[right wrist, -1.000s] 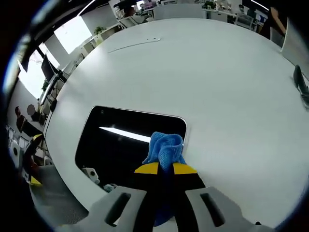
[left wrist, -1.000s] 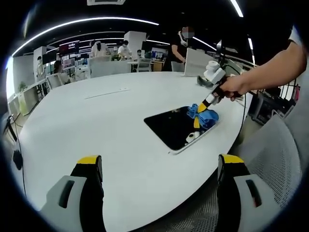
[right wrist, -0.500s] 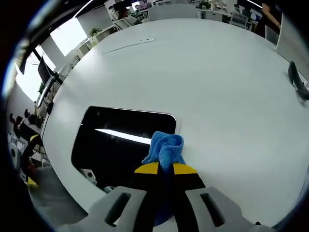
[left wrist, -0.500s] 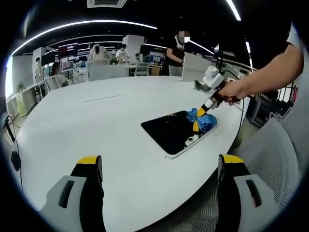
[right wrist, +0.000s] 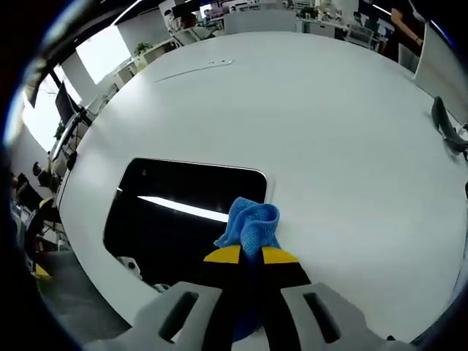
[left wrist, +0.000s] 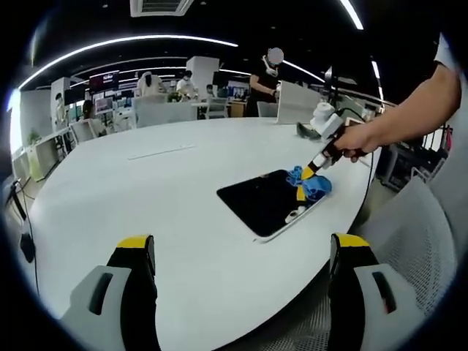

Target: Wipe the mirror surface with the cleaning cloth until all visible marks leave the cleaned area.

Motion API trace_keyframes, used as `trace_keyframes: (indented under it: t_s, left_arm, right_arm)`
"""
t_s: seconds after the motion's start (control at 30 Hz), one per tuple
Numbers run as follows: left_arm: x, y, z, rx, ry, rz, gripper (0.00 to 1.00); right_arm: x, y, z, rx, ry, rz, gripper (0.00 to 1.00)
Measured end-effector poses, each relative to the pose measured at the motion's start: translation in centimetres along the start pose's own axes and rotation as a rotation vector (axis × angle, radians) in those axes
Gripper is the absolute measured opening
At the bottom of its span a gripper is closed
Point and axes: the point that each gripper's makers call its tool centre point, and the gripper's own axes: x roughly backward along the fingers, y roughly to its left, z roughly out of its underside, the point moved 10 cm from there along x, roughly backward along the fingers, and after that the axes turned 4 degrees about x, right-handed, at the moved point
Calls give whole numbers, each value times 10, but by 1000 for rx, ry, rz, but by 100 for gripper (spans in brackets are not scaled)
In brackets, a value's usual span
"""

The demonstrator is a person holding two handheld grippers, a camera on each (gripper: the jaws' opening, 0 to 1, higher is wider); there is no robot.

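No writing is legible anywhere. On the white bench point(right wrist: 351, 146) the mirror point(right wrist: 175, 219) lies near the edge; the right gripper point(right wrist: 251, 256), pinching the blue cleaning cloth point(right wrist: 250, 223), has barely shifted along its far corner. The left gripper point(left wrist: 241, 252) hangs spread, well apart.

Table: large white round-edged top point(left wrist: 146, 197).
Chair: grey mesh point(left wrist: 409, 241), just beside the table's edge.
Dark object: lies at the table's far edge point(right wrist: 444, 126).
Background: office desks, people.
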Motion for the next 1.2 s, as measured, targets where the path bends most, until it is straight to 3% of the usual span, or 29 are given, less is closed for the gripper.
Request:
trace_keyframes:
  t_s: [0.6,1.2]
  left_arm:
    - [0,0,2,9,28,5,99]
    - [0,0,3,23,48,17,99]
  right_arm:
    - [16,9,31,-57,-3,-21,3]
    - [22,19,40,-55,15,-36,3]
